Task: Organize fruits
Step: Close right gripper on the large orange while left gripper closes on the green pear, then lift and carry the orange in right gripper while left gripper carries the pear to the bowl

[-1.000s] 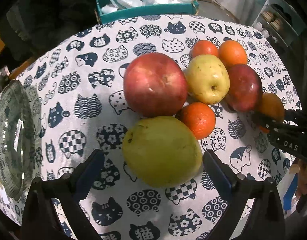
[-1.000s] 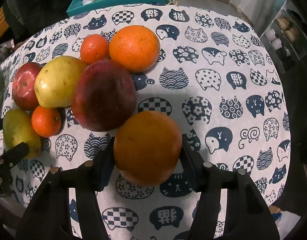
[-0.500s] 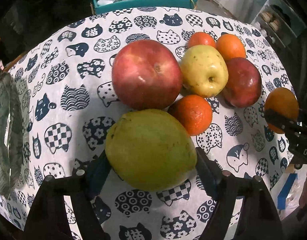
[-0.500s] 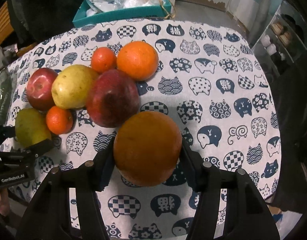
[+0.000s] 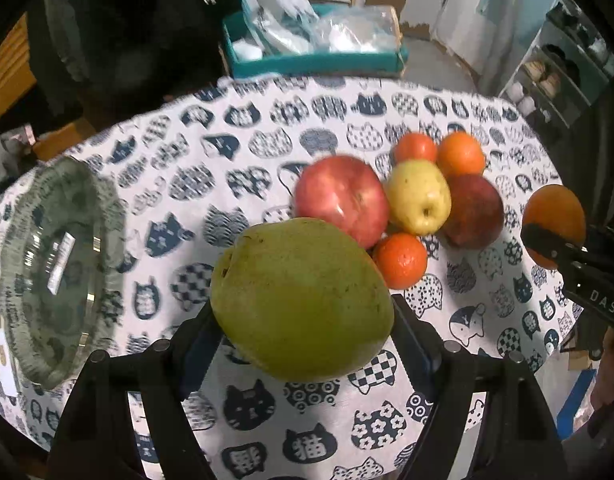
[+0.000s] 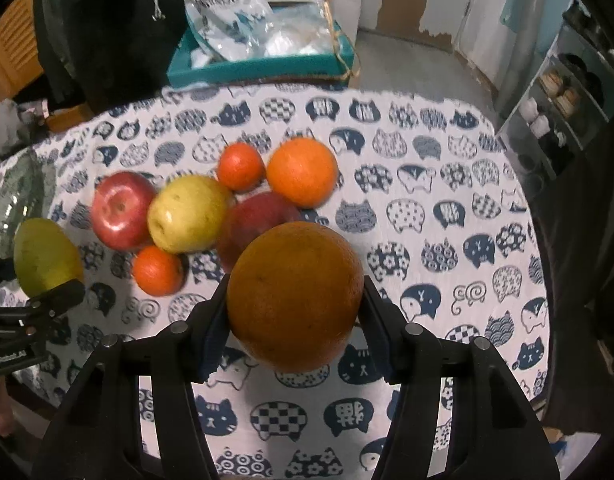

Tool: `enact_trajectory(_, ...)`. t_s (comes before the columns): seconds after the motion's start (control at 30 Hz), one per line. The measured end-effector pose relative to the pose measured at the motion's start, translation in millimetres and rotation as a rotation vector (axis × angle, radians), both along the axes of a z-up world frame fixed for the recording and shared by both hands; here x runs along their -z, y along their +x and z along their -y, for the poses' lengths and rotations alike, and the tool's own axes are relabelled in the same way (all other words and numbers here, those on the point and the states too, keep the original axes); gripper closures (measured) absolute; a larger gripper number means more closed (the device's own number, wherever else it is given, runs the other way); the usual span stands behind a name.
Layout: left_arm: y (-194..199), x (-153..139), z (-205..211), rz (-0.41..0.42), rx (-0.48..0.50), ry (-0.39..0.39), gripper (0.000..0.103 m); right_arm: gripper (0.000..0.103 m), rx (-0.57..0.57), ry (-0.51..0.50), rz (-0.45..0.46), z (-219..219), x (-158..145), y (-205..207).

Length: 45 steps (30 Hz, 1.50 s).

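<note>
Left gripper (image 5: 303, 332): fingers pinching a large green pear (image 5: 301, 300) from both sides, fruit held clear above the table (image 5: 235, 168). Beyond its right finger lies the remaining pile: a red apple (image 5: 341, 200), a yellow apple (image 5: 419, 196), a dark red apple (image 5: 473, 210) and a small mandarin (image 5: 401, 260) nearest the gripper, with a second mandarin (image 5: 415, 148) and an orange (image 5: 461, 154) at the far side of the pile (all touching or just beside one another). Well off to this gripper's left sits a glass plate (image 5: 87, 192) with a ruffled rim.

Right gripper (image 6: 293, 320): fingers closed against a large orange (image 6: 293, 296), also raised off the cat-print cloth. The pile sits ahead and to its left; the dark red apple is partly hidden behind the held orange.

Far past both grippers, beyond the table edge, a teal box (image 6: 263, 68) holds plastic bags (image 6: 227, 12) (frames slightly blurred).
</note>
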<state>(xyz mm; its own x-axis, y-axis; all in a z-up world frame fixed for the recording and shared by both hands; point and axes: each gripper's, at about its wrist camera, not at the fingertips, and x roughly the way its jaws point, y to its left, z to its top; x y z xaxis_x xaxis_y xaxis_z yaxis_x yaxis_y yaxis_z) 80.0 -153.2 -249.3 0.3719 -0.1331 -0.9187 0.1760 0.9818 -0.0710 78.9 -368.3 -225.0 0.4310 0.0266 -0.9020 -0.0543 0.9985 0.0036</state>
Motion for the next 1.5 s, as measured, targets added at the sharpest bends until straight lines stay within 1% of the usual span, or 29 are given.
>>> enact_trajectory(0.13, -4.3, -22.6, -11.9, 0.049, -0.012, -0.015, 0.022, 0.044, -0.017, 0.013, 0.054, -8.7, -19.9, -1.3)
enact_trajectory(0.27, -6.7, -42.9, -15.5, 0.1, -0.018, -0.01, 0.022, 0.044, -0.035, 0.03, 0.11, -18.2, -43.0, -3.9)
enact_trajectory(0.57, -17.3, -90.1, -43.6, 0.211, -0.061, -0.015, 0.022, 0.044, -0.071, 0.044, 0.22, -40.3, -88.6, -10.1)
enact_trajectory(0.87, -27.2, -124.2, -75.6, 0.29, -0.11, -0.038, 0.022, 0.044, -0.114, 0.08, 0.305, -66.1, -127.6, -15.5)
enact_trajectory(1.0, -32.3, -134.8, -90.0, 0.328, -0.135, -0.03, 0.022, 0.044, -0.134, 0.099, 0.336, -78.3, -141.8, -16.2)
enact_trajectory(1.23, -39.1, -148.0, -118.9, 0.361, -0.185, -0.03, 0.022, 0.044, -0.178, 0.124, 0.376, -105.3, -162.2, -13.5)
enact_trajectory(1.5, -44.8, -151.5, -150.8, 0.376, -0.243, -0.025, 0.022, 0.044, -0.238, 0.14, 0.387, -143.6, -170.8, -6.1)
